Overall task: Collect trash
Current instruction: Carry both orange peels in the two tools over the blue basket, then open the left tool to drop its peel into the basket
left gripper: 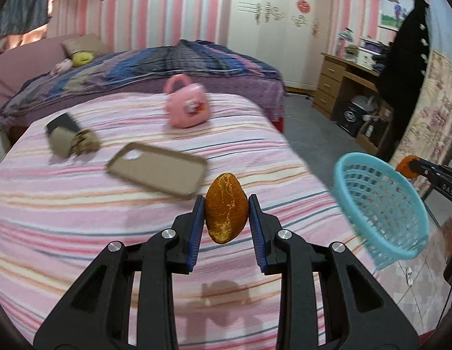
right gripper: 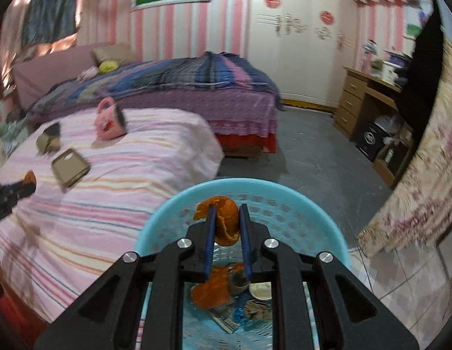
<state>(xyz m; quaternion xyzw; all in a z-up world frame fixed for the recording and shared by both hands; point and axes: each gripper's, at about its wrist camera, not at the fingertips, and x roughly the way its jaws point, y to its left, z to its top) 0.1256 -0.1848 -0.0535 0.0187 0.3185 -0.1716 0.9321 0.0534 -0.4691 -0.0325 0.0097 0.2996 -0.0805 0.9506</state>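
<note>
Clearly, a piece of orange peel [left gripper: 225, 208] is clamped between the blue pads of the left gripper [left gripper: 226, 204], the jaws drawn narrow around it and the peel standing with its long axis upright, its upper end reaching past the fingertips. From that gripper the blue basket [left gripper: 380, 207] is found to the right, near but apart, tipped so that its mouth is turned toward the peel; below the peel only the striped bedspread [left gripper: 80, 218] is seen, so a sideways carry to the right is judged to be what the drop calls for. The basket is carried by the right gripper [right gripper: 227, 218], whose jaws are closed with the basket's rim [right gripper: 337, 242] and a second orange peel [right gripper: 226, 224] pinched between them. Inside the basket more peel and scraps [right gripper: 234, 294] are already gathered. Further out on the bed a phone case [left gripper: 157, 172], a pink toy bag [left gripper: 186, 105] and a small brown box [left gripper: 62, 140] are left lying
</note>
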